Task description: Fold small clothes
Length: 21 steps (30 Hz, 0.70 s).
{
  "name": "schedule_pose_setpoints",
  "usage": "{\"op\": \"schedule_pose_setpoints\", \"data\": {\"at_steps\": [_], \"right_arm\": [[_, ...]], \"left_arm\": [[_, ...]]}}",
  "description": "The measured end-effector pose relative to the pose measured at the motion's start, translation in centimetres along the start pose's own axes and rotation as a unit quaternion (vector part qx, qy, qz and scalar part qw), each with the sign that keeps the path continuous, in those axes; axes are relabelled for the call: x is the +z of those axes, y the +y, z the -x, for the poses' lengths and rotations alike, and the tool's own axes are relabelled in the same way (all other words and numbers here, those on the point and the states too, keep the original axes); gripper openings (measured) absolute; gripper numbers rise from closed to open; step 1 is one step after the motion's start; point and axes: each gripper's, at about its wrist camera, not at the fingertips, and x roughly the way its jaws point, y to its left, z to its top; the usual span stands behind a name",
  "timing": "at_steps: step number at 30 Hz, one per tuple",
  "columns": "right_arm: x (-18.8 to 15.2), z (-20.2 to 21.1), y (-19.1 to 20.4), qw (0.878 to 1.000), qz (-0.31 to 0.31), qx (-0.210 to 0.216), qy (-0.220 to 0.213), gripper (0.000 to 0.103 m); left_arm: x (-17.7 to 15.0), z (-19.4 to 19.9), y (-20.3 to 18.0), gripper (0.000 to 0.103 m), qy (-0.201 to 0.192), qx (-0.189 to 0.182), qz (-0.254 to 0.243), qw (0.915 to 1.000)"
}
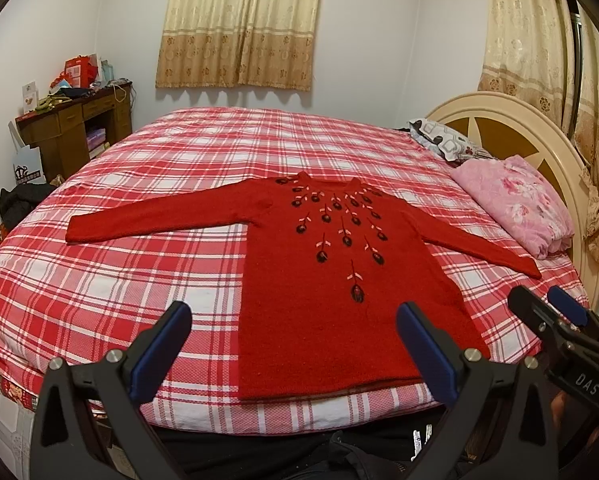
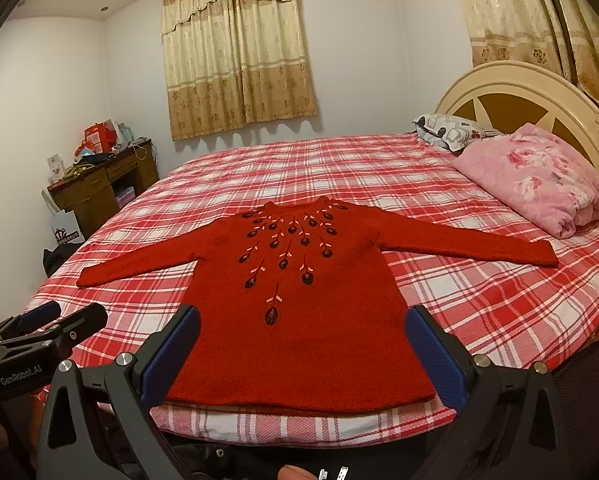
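Observation:
A small red knitted sweater (image 1: 323, 288) (image 2: 295, 320) with dark embroidered flowers lies flat and face up on the bed, both sleeves spread out sideways, hem toward me. My left gripper (image 1: 295, 336) hovers open above the bed's near edge, its blue-padded fingers straddling the left part of the hem without touching it. My right gripper (image 2: 303, 344) is open too, held over the hem with the sweater's body between its fingers in view. Each gripper shows in the other's view: the right one (image 1: 547, 304) at the right edge, the left one (image 2: 59, 312) at the left edge.
The bed carries a red and white plaid sheet (image 1: 147, 280) (image 2: 479, 300). A folded pink floral quilt (image 1: 519, 204) (image 2: 539, 184) and a patterned pillow (image 1: 443, 140) lie by the cream headboard (image 2: 511, 92). A cluttered wooden desk (image 1: 75, 124) stands far left.

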Motion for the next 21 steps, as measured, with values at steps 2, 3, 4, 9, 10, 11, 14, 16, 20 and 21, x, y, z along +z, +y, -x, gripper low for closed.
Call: {"op": "schedule_pose_setpoints", "data": {"at_steps": [2, 3, 4, 9, 10, 11, 14, 16, 20, 21], "right_arm": [[-0.02, -0.03, 0.01, 1.0, -0.001, 0.0, 0.001, 0.102], [-0.02, 0.0, 0.04, 1.0, -0.001, 0.001, 0.001, 0.102], [-0.02, 0.02, 0.05, 1.0, -0.001, 0.001, 0.001, 0.102], [-0.03, -0.01, 0.1, 1.0, -0.001, 0.001, 0.002, 0.102], [-0.02, 0.01, 0.13, 1.0, -0.002, 0.001, 0.003, 0.102], [-0.03, -0.01, 0.11, 1.0, -0.001, 0.001, 0.002, 0.102], [-0.07, -0.05, 0.11, 1.0, -0.002, 0.001, 0.003, 0.102], [-0.12, -0.05, 0.16, 1.0, -0.003, 0.001, 0.004, 0.102], [-0.2, -0.09, 0.24, 1.0, -0.003, 0.003, 0.004, 0.102], [-0.21, -0.08, 0.29, 1.0, -0.002, 0.003, 0.005, 0.102]], "left_arm": [[-0.03, -0.02, -0.04, 0.103, 0.0, 0.0, 0.0, 1.0], [-0.05, -0.02, -0.03, 0.103, 0.0, 0.0, 0.0, 1.0], [-0.04, -0.02, -0.03, 0.103, 0.0, 0.0, 0.0, 1.0], [-0.02, -0.03, 0.0, 0.103, 0.0, 0.0, 0.0, 1.0], [-0.02, -0.04, 0.0, 0.103, 0.0, 0.0, 0.0, 1.0], [-0.03, -0.02, 0.01, 0.103, 0.0, 0.0, 0.0, 1.0], [0.02, -0.01, -0.05, 0.103, 0.0, 0.0, 0.001, 1.0], [0.05, -0.01, -0.07, 0.103, 0.0, 0.0, 0.0, 1.0], [0.03, -0.02, -0.01, 0.103, 0.0, -0.001, 0.001, 1.0], [0.02, -0.02, -0.02, 0.103, 0.0, 0.0, 0.001, 1.0]]}}
